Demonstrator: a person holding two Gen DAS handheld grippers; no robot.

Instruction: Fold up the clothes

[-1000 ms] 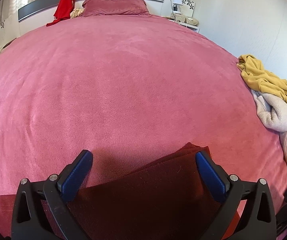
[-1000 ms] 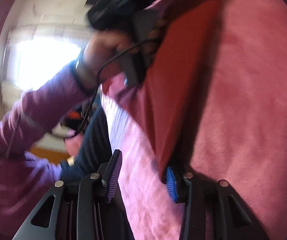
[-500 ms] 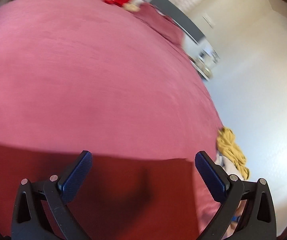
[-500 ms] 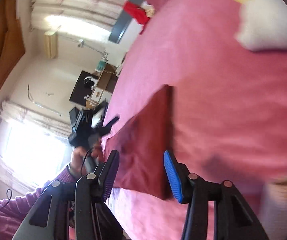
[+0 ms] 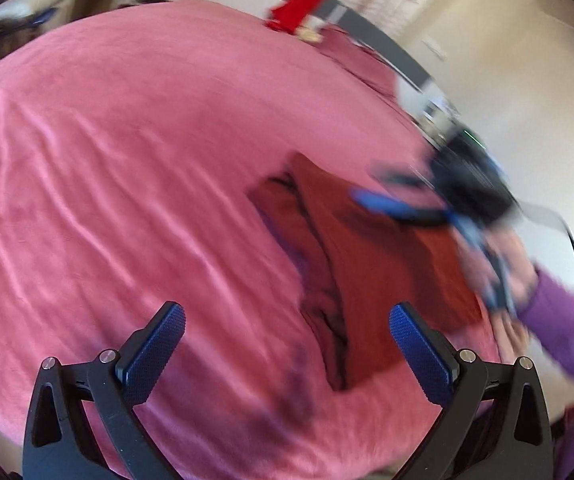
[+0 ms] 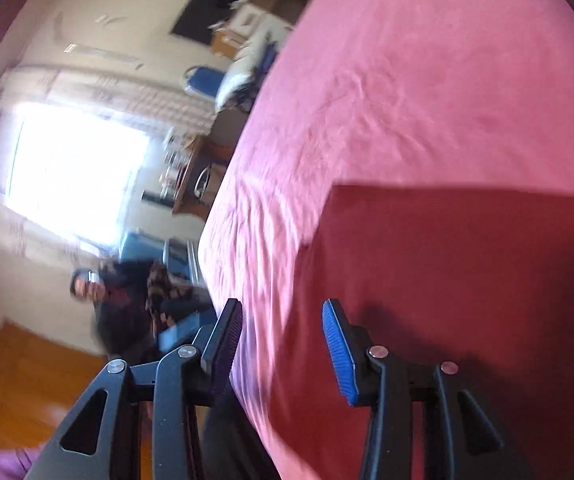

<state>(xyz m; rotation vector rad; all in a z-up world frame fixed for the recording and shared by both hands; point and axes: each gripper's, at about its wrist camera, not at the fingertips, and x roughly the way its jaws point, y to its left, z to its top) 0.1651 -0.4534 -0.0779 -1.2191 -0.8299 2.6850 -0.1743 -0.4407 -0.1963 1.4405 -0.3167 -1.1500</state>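
The dark red garment (image 5: 371, 264) lies folded on the pink bedspread (image 5: 135, 168), over toward the near right side of the bed, its layered edges showing along the left and a flat top panel facing up. From the right wrist view the same garment (image 6: 467, 264) fills the lower right, a straight edge and one square corner set against the bedspread (image 6: 407, 80).

The left tool (image 5: 287, 344) hangs above the bed with its blue pads spread wide and nothing between them; the right pad (image 5: 419, 354) overlaps the garment's near corner in the view, but whether it touches I cannot tell. The right tool (image 5: 407, 200) reaches in from the right, blurred, over the garment's far edge, gripped by a hand (image 5: 507, 276) in a purple sleeve (image 5: 563, 320). Seen from its own camera, the right tool (image 6: 283, 344) has its fingers parted by a moderate gap, holding nothing, over the bed's edge just left of the garment.

At the head of the bed a bright red cloth (image 5: 297, 8) hangs on the grey headboard (image 5: 371, 32), with a pillow (image 5: 359, 60) below it. Beyond the bed's side I can see a bright window (image 6: 71, 168) and wooden floor (image 6: 19, 384)
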